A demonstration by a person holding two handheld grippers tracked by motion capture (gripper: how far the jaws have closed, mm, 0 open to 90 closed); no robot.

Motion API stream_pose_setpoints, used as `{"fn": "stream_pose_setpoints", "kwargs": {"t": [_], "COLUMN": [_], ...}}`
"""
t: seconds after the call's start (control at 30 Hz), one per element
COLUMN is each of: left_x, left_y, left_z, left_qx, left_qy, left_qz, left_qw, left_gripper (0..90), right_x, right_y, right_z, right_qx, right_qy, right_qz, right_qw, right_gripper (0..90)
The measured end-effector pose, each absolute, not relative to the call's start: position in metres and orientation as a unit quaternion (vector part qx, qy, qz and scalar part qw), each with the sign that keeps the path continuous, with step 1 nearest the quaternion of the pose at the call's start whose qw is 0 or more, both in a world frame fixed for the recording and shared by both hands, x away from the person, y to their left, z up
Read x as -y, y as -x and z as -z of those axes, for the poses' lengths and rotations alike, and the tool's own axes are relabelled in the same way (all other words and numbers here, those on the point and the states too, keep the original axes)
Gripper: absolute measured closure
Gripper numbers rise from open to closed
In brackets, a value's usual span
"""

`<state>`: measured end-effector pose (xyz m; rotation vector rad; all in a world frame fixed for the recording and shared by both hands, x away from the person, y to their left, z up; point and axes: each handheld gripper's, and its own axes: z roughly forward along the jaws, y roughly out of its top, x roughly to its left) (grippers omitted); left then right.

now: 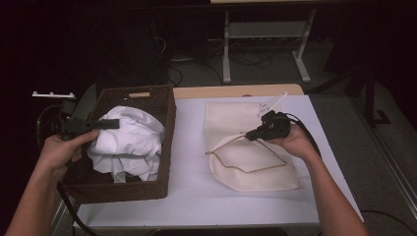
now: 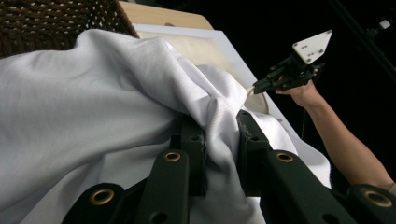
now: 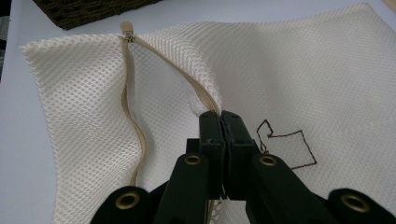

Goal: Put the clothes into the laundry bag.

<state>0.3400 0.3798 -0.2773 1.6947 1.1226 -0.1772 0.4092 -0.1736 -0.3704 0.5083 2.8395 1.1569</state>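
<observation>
Lying flat on the white worktop (image 1: 196,196), a cream mesh laundry bag (image 1: 255,172) runs its long axis from the near side toward the far edge, slightly slanted, with its rounded end nearest the person. Its tan zipper (image 3: 135,135) is undone, and the zipper pull (image 3: 126,27) sits at the bag's corner toward the basket in the right gripper view. The right gripper (image 1: 252,134) has its jaws pressed together on the upper lip of that zipper opening, lifting the edge so the mouth gapes toward the basket side. A brown stitched outline (image 3: 285,144) marks the mesh beside the jaws.

To the left on the worktop stands a dark woven basket (image 1: 167,142), long axis also running near to far, holding a crumpled white garment (image 1: 130,142). The left gripper (image 2: 222,140) reaches in from the basket's left rim and is clamped on a fold of this white cloth, the fabric bunched between its jaws in the left gripper view.

Beyond the worktop's wooden far edge (image 1: 236,91), a pale metal frame (image 1: 265,34) stands on the dim floor.
</observation>
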Motion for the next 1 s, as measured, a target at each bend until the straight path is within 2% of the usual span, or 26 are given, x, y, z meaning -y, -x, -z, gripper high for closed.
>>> {"fn": "stream_pose_setpoints", "kwargs": {"t": [0.53, 1.0], "left_x": [-0.385, -0.368], "left_y": [-0.337, -0.339], "left_z": [0.277, 0.236], "left_qx": [-0.47, -0.441], "left_qy": [-0.702, -0.706], "left_qz": [0.073, 0.058], "left_qw": [0.53, 0.552], "left_gripper": [76.7, 76.7], "right_x": [0.172, 0.18], "right_y": [-0.409, -0.414], "right_z": [0.373, 0.364], "right_qx": [-0.915, -0.909], "right_qy": [-0.166, -0.175], "right_qz": [-0.368, -0.378], "right_qw": [0.018, 0.026], "right_gripper": [88.2, 88.2]}}
